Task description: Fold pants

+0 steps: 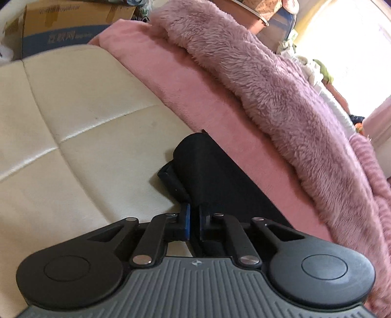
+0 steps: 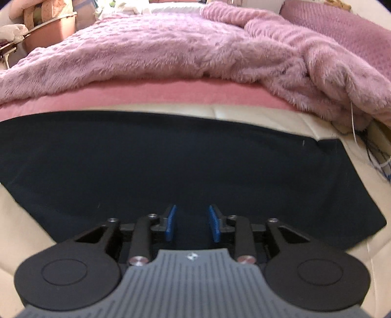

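Observation:
Black pants [image 2: 171, 161] lie flat on a cream padded surface [image 2: 305, 119], spread across the right wrist view. My right gripper [image 2: 192, 223] hovers over their near edge with its blue pads apart, holding nothing. In the left wrist view my left gripper [image 1: 194, 223] is shut on an end of the pants [image 1: 210, 176], and the cloth bulges up in a fold in front of the fingers.
A pink sheet [image 1: 171, 80] and a fluffy mauve blanket [image 2: 171, 49] cover the bed behind the cream surface [image 1: 73, 117]. Cardboard boxes [image 1: 68, 22] stand at the far left. A pink tub [image 2: 53, 31] stands beyond the bed. Loose cords [image 2: 381, 161] hang at the right.

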### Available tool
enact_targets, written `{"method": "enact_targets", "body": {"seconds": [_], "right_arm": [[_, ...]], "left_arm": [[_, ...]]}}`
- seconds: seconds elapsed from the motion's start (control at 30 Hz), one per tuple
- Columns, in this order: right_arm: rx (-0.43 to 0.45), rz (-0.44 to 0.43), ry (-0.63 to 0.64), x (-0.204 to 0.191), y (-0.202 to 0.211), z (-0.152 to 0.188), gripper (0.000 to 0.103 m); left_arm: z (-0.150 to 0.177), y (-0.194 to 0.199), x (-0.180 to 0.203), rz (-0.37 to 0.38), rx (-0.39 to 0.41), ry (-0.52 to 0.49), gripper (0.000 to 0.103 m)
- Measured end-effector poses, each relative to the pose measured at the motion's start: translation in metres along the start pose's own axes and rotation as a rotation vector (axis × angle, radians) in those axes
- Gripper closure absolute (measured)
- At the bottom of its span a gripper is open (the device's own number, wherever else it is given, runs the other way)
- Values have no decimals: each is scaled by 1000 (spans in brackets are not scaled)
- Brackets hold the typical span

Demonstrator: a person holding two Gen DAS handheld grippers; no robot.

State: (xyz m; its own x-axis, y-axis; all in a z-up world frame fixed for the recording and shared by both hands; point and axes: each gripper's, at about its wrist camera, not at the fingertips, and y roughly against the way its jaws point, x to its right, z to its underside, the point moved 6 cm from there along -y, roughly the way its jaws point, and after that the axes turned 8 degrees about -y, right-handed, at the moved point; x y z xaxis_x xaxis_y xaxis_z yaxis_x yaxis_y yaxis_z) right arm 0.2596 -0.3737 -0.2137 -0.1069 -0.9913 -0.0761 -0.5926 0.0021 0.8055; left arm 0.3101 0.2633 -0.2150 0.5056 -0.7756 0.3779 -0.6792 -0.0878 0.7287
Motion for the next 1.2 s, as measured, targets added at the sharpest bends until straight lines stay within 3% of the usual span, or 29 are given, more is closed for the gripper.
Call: {"method": "enact_targets", "body": {"seconds": [0.1, 0.27, 0.43, 0.6, 0.8, 0.9, 1.0, 1.1, 1.2], "right_arm": [[-64, 32, 2, 1, -3, 10, 75], [-99, 50, -11, -3, 2, 12, 75], [-84, 36, -38, -14, 12, 11, 75], [-71, -21, 1, -46, 23, 17, 75], [-49, -76, 16, -81, 30, 22, 75], [-44, -90, 15, -95, 30, 24, 75], [-54, -105, 16, -105, 28, 27, 75], [-59, -119, 35, -114, 26, 29, 75], [-53, -129, 40, -119, 26, 30, 75]], "left_arm": [[9, 15, -10, -19, -10, -6, 97], [25, 56, -38, -55, -11, 31, 97], [54, 95, -66, -79, -35, 95, 97], [69, 106, -90, -36, -48, 154, 93], [63, 138, -103, 37, 99, 230, 81], [61, 140, -105, 89, 127, 234, 77], [54, 129, -104, 81, 131, 225, 77], [50, 111, -108, -4, 86, 210, 76], [50, 94, -108, -16, 63, 221, 78]]}}
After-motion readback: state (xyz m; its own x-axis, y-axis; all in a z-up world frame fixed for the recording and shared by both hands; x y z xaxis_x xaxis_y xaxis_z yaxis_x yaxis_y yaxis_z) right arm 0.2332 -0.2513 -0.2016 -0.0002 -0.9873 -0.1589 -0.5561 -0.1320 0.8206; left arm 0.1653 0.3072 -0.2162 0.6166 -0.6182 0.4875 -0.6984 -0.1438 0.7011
